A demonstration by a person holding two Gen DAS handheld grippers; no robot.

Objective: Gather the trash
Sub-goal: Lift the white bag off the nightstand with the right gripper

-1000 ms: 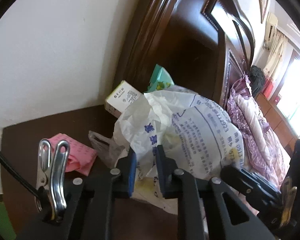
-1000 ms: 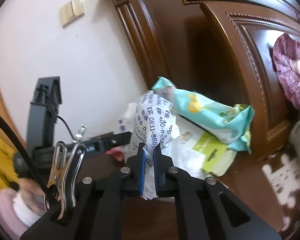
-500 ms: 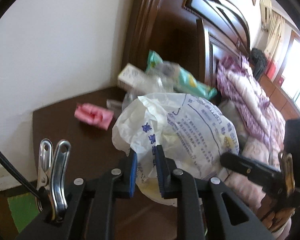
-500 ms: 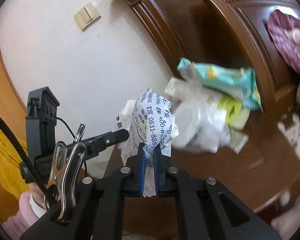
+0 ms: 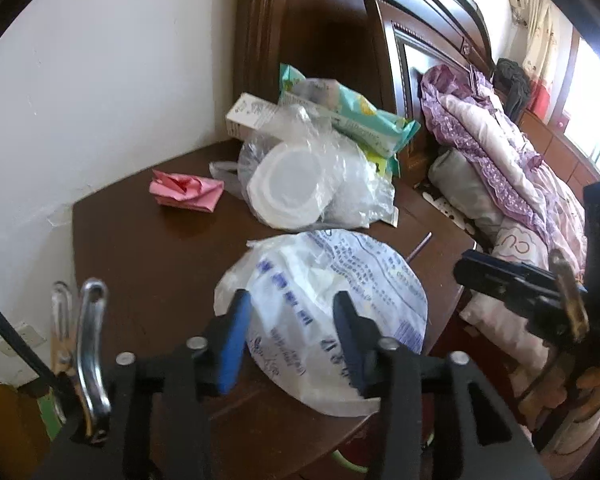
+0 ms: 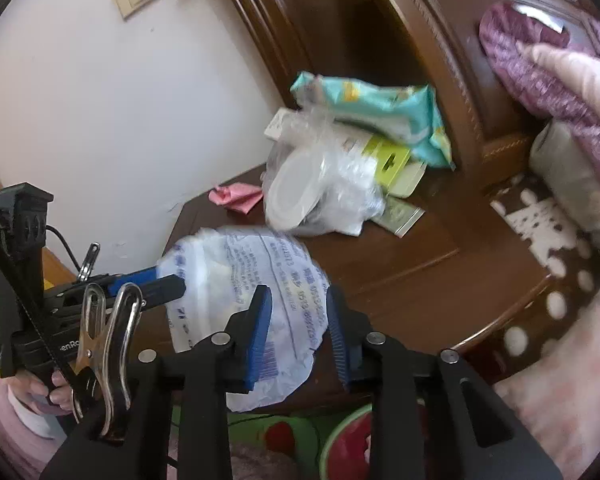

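Both grippers opening, white printed bag loose between their pads.
Left gripper (image 5: 290,334) and right gripper (image 6: 298,330) jaws parting; bag (image 5: 332,292) lies at nightstand (image 5: 148,248) front edge, clear bag of containers (image 5: 308,184) and pink wrapper (image 5: 186,190) behind.

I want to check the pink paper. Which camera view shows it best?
The left wrist view shows the crumpled pink paper best: whole, with visible folds, lying on the dark wooden table near the wall. The right wrist view shows it smaller, its right end behind the clear plastic bag.
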